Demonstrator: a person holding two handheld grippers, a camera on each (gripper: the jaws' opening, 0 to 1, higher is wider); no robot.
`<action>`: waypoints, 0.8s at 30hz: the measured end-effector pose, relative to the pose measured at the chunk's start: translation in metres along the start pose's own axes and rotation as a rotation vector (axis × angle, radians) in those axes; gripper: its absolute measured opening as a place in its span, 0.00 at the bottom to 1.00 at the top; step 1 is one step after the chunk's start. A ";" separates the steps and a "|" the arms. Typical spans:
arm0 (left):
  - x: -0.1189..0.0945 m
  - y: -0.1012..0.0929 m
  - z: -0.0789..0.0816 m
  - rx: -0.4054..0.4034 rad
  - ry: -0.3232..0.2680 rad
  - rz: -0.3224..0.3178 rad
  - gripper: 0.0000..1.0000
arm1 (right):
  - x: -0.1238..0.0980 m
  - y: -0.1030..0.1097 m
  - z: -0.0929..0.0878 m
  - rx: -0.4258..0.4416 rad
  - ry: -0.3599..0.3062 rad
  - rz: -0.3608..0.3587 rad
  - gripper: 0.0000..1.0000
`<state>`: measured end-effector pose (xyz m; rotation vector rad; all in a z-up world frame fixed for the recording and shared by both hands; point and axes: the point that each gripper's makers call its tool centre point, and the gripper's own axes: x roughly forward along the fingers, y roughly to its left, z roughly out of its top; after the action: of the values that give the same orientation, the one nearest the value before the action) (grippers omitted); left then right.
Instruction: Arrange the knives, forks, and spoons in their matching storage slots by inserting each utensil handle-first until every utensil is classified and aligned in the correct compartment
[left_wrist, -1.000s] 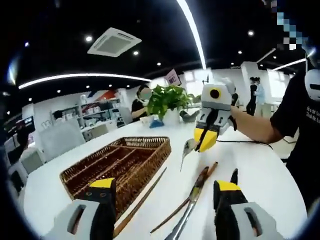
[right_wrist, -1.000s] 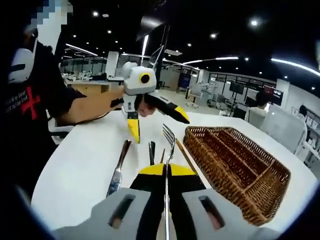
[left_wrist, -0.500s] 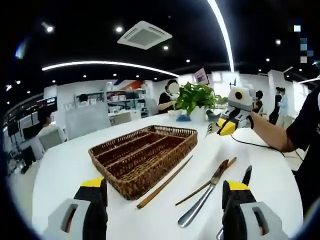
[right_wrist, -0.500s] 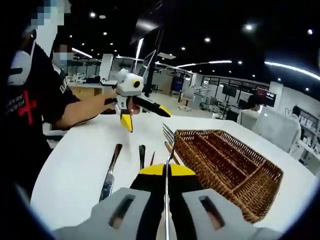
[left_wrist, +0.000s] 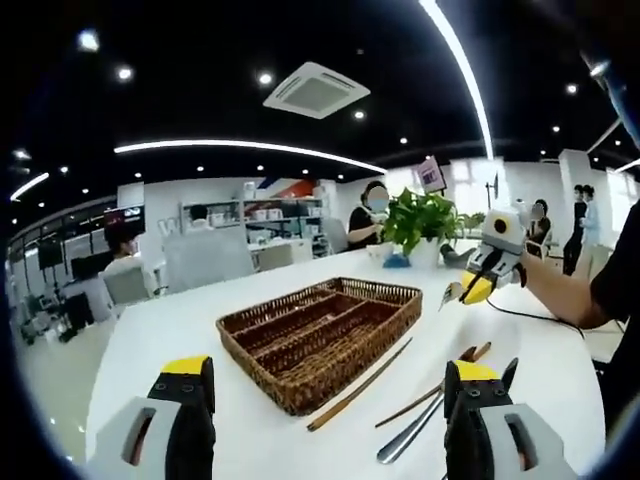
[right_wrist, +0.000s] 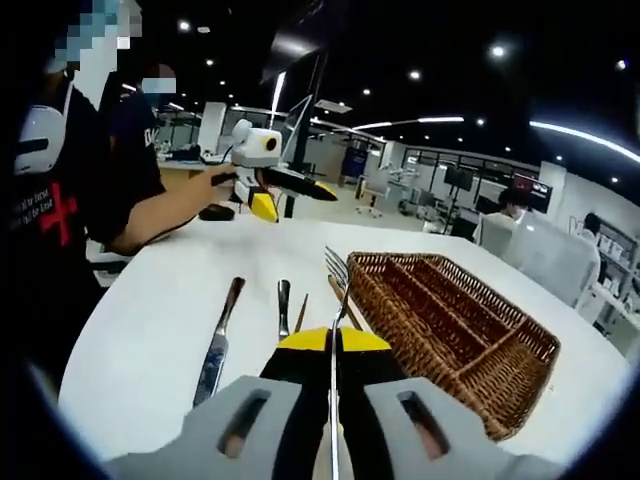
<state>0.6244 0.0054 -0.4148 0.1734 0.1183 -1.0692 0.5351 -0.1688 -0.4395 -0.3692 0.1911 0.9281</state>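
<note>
My right gripper (right_wrist: 332, 345) is clamped on a fork (right_wrist: 338, 275), jaws pressed together around the thin handle, tines pointing forward and up over the white table (right_wrist: 160, 300). In the left gripper view the same right gripper (left_wrist: 476, 288) hangs above the table's far side, fork (left_wrist: 452, 292) tines sticking out toward the basket. My left gripper (left_wrist: 325, 395) has its jaws spread wide, nothing between them; from the right gripper view it (right_wrist: 285, 195) floats above the table's far edge, jaws apart.

The wicker basket (right_wrist: 455, 335) with long compartments sits on the table to the right of the fork in the right gripper view, centre of the left gripper view (left_wrist: 325, 325). Can't tell if anything lies in its slots.

On the table left of the basket: a knife (right_wrist: 218, 345) with a wooden handle, a spoon (right_wrist: 284, 305), and a thin wooden stick (right_wrist: 300, 315) beside it. In the left gripper view a long wooden stick (left_wrist: 360, 385) lies along the basket's near side, spoon (left_wrist: 410, 440) just right of it.
</note>
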 end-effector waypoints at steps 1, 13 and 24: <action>0.001 0.000 -0.001 0.001 0.001 0.002 1.00 | 0.000 0.000 0.001 -0.002 -0.004 0.000 0.00; 0.006 0.004 -0.011 0.025 0.030 0.001 1.00 | 0.009 0.010 0.005 -0.040 0.015 0.019 0.00; 0.009 0.012 -0.019 0.015 0.037 0.019 1.00 | 0.014 0.004 0.014 -0.122 0.040 0.044 0.00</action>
<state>0.6392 0.0073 -0.4338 0.2073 0.1417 -1.0488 0.5400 -0.1509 -0.4313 -0.4978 0.1804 0.9788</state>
